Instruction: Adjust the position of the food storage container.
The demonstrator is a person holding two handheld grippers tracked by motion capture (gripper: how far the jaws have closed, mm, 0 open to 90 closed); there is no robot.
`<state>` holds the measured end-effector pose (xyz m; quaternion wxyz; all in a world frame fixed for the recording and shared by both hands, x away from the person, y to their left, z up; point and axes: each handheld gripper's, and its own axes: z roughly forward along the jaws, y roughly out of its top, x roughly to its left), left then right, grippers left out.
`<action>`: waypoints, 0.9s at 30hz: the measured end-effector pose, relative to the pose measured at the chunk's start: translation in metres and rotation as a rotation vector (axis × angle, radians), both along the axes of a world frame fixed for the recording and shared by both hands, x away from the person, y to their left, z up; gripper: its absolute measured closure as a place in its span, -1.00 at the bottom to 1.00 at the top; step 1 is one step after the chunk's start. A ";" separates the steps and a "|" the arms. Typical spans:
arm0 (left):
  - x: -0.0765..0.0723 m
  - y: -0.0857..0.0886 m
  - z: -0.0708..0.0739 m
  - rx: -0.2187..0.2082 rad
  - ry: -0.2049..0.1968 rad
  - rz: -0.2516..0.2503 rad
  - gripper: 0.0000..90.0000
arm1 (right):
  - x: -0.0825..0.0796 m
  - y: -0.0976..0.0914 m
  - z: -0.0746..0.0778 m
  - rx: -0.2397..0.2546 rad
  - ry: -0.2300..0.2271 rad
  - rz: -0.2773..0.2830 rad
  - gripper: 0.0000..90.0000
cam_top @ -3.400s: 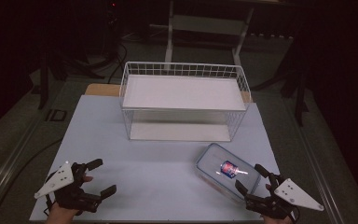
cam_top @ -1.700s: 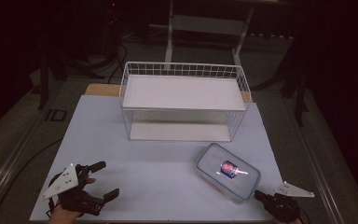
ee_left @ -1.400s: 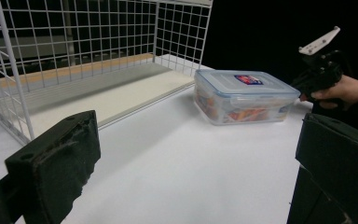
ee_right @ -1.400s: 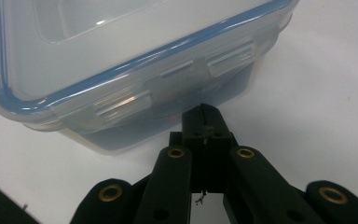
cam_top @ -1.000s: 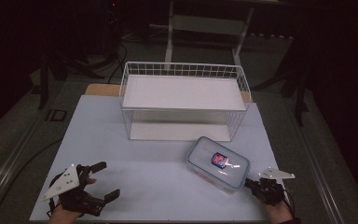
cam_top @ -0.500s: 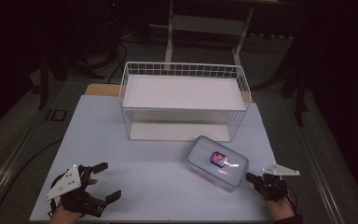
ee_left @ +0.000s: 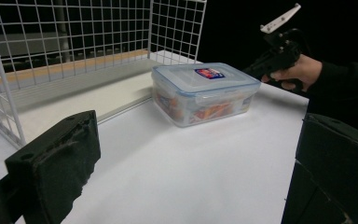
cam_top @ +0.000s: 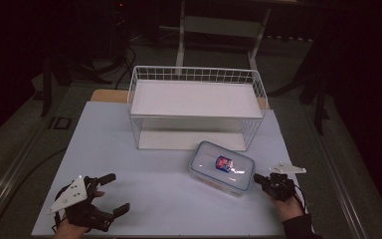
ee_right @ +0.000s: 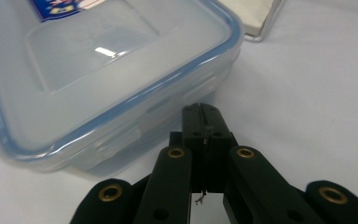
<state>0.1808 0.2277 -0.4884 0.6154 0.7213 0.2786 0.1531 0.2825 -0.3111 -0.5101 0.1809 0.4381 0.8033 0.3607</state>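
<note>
A clear plastic food box (cam_top: 222, 167) with a blue-rimmed lid and a small sticker lies on the white table in front of the wire basket (cam_top: 194, 69). Orange food shows through the wall of the food box (ee_left: 203, 91). My right gripper (cam_top: 257, 178) is shut with nothing between its jaws. Its tips (ee_right: 204, 112) sit right at the side clip of the box (ee_right: 98, 65); I cannot tell whether they touch it. My left gripper (cam_top: 117, 192) rests open and empty at the near left of the table, and its black pads (ee_left: 51, 163) frame the box from afar.
The white wire basket (ee_left: 74, 46) stands at the back middle with a flat white board inside it. A corner of the basket (ee_right: 261, 23) is just behind the box. White tabletop (cam_top: 154, 164) lies bare between my left gripper and the box. The surroundings are dark.
My right gripper went from open to shut and came in at the box's right side. The box slid left and a little nearer the basket. The left gripper stayed put.
</note>
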 end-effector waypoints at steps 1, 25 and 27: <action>0.000 0.000 0.000 0.001 0.000 0.000 -1.00 | 0.002 0.001 0.000 0.002 0.001 0.001 1.00; 0.000 -0.001 -0.001 -0.001 0.004 -0.004 -1.00 | 0.039 0.047 0.013 0.024 -0.044 0.070 1.00; 0.000 -0.001 -0.001 0.003 0.004 -0.003 -1.00 | 0.041 0.049 0.015 0.024 -0.047 0.071 1.00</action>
